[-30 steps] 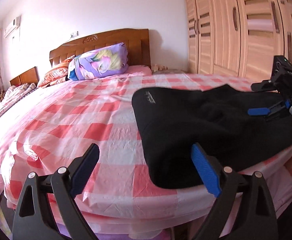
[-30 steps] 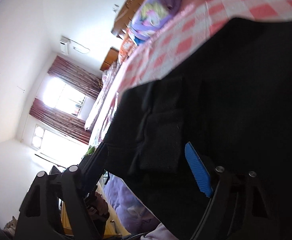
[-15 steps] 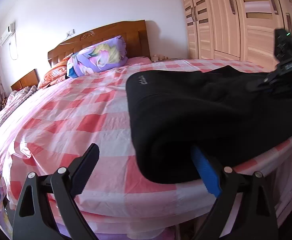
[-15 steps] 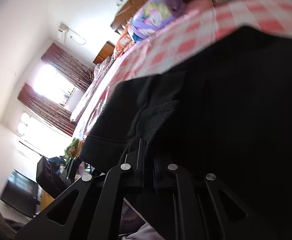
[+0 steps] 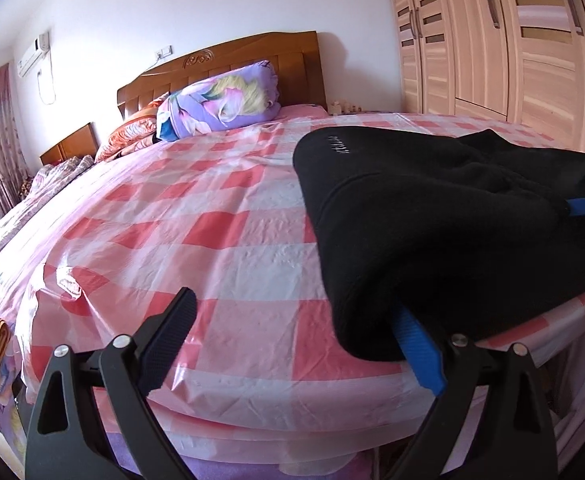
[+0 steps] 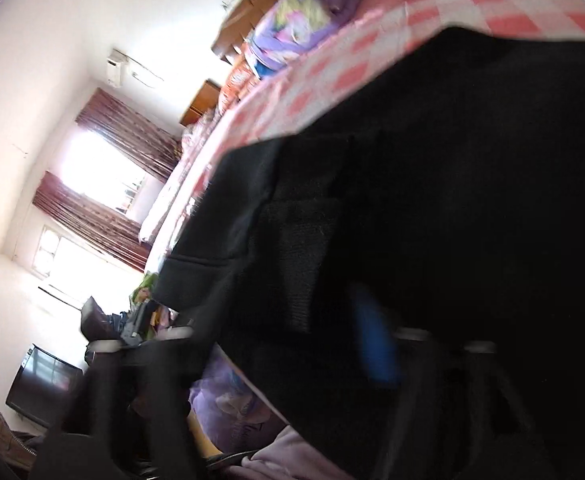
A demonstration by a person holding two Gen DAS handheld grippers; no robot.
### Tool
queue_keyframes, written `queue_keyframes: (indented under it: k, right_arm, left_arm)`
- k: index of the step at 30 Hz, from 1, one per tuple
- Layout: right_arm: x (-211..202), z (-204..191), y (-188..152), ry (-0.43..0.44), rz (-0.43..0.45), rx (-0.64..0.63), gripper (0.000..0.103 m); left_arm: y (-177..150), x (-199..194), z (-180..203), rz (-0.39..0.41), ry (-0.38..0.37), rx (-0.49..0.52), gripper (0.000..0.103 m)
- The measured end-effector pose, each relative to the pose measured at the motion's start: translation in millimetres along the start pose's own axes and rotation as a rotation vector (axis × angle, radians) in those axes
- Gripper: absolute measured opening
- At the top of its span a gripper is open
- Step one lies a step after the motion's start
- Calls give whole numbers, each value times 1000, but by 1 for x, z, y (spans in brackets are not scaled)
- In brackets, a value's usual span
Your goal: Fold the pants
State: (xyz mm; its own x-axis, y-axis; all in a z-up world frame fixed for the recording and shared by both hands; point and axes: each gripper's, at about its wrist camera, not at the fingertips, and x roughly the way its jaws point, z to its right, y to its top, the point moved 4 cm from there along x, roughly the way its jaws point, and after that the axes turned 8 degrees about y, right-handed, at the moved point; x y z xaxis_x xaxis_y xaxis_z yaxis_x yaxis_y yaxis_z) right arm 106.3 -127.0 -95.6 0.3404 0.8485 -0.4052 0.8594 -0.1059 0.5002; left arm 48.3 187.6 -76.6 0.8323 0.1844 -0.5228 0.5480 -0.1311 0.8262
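My left tongs (image 5: 292,344) gape wide at the near corner of the black pants (image 5: 432,216), my right tongs (image 6: 276,344) look open too but blurry, and the pants lie bunched on the checked bed (image 5: 196,216), so most folding is left.

Purple pillow (image 5: 220,100), wooden headboard (image 5: 228,60)

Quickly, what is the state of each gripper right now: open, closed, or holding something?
Left gripper: open, its blue finger under the edge of the black pants.
Right gripper: open around the pants, blurred.
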Motion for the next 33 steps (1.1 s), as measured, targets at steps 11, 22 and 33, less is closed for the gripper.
queue_keyframes:
  k: [11,22,33]
  right_arm:
    - [0,10,15,-18,-68,38,98]
    - [22,-10,-3,-92,-220,-102,75]
    - [48,-8,18,-15,-161,-39,58]
  left_arm:
    - [1,0,9,-2,-12,3,96]
    - [3,6,5,3,-17,-13,99]
    - [1,4,7,3,-16,-11,99]
